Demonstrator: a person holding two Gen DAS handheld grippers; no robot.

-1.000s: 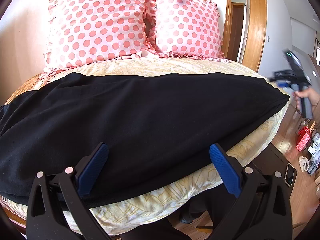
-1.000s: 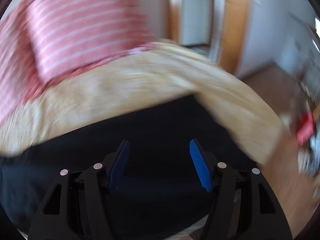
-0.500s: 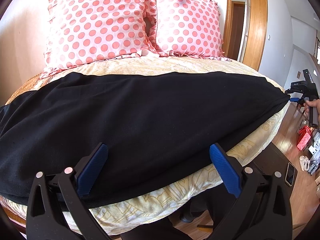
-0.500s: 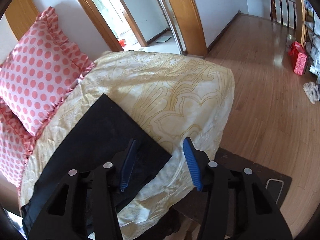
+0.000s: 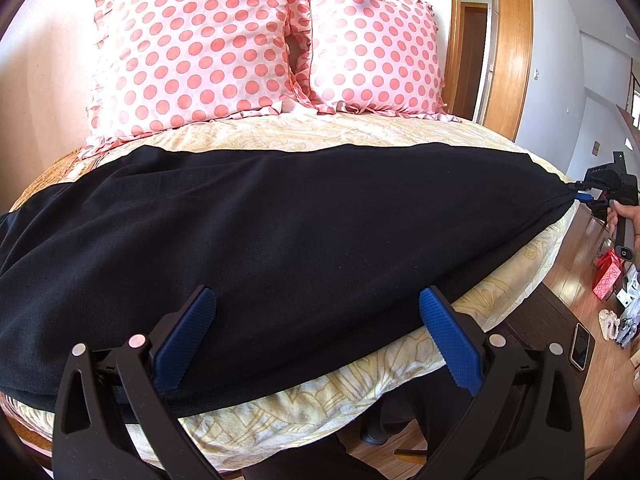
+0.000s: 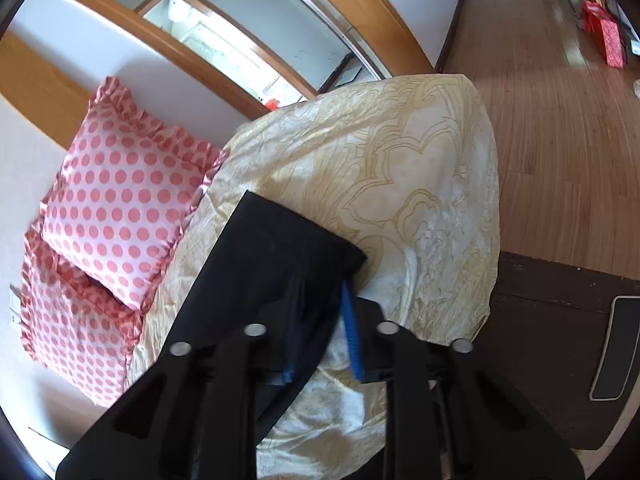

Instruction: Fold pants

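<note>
A: What sits at 12 o'clock?
B: 2 polka-dot pillows (image 5: 192, 52) against a pale wall (image 5: 36, 80) on the bed (image 5: 320, 132).
A: And at 3 o'clock?
B: A wooden door frame (image 5: 516, 52) and sunlit wood floor (image 6: 540, 92).

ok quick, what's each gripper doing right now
left gripper: open, holding nothing, over the black pants.
right gripper: jaws closing on the pants' corner, fabric between them.

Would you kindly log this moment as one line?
left gripper: open over pants | right gripper: closing on pants corner | bed: pants flat
</note>
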